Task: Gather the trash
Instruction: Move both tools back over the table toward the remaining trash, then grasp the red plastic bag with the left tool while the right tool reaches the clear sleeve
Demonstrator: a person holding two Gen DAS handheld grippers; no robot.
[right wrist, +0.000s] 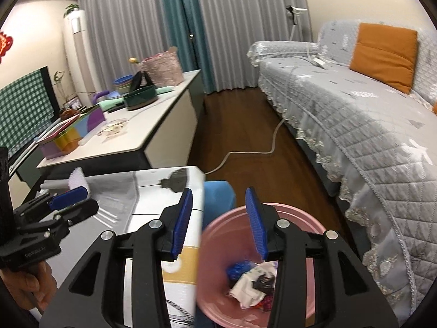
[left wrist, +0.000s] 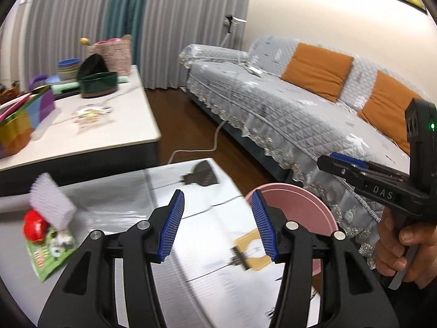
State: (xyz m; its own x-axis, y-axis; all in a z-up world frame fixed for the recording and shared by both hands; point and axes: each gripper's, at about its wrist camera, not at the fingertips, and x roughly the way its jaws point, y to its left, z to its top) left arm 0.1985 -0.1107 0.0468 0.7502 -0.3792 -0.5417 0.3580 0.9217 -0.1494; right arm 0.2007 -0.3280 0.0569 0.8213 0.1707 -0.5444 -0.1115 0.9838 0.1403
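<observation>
My left gripper (left wrist: 217, 218) is open and empty above the low glossy table (left wrist: 123, 210). At the table's left lie a green snack packet (left wrist: 49, 248), a red piece (left wrist: 34, 227) and a white ridged wrapper (left wrist: 52, 202). The pink bin (left wrist: 297, 205) stands off the table's right edge. My right gripper (right wrist: 218, 218) hangs open and empty over the pink bin (right wrist: 218, 235), which holds crumpled trash (right wrist: 254, 281). Each gripper shows from the side in the other's view: the right gripper (left wrist: 336, 164) held by a hand, and the left gripper (right wrist: 73, 203) over the table.
A grey-covered sofa (left wrist: 300, 109) with orange cushions runs along the right. A bigger white table (left wrist: 109, 120) behind carries bowls, a basket and a coloured box. A white cable (right wrist: 245, 155) lies on the wooden floor. A blue stool (right wrist: 218, 196) stands behind the bin.
</observation>
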